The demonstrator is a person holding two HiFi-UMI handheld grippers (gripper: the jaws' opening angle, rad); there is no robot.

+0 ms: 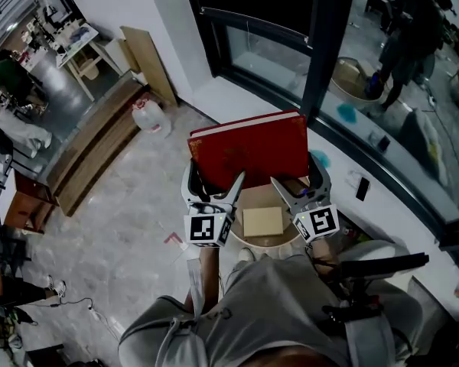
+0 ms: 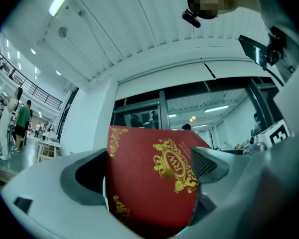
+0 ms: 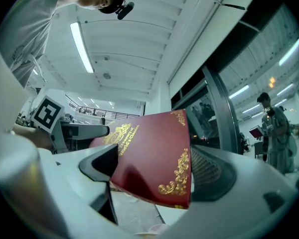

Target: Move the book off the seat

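Well left of the book (image 1: 249, 150), one wooden board (image 1: 148, 63) leans on the white wall. One plastic jug (image 1: 150, 117) stands on the stone floor beside its foot, and one long wooden step (image 1: 92, 155) runs along the floor farther left. The single red book is held up in the air, cover tilted toward the window, above and clear of the one round seat (image 1: 254, 199). One small tan square (image 1: 262, 221) lies flat on that seat. Two grippers carry the book. The left gripper (image 1: 214, 176) is clamped on the book's left part; in its own view the left gripper (image 2: 149, 171) has both jaws pressed against the red cover (image 2: 154, 183). That cover shows a gold crest with the letters "RW" and gold scrolls at two corners. The right gripper (image 1: 294, 176) grips the book's right part. In its own view the right gripper (image 3: 157, 168) has the book (image 3: 149, 158) wedged between its jaws, with gold corner scrolls and a line of gold lettering too small to read with certainty. Each gripper bears one cube with black-and-white square markers (image 1: 206, 229), just below the book. Right of the book stands a dark window frame (image 1: 321, 44), and one person (image 1: 405, 37) is visible beyond the glass.
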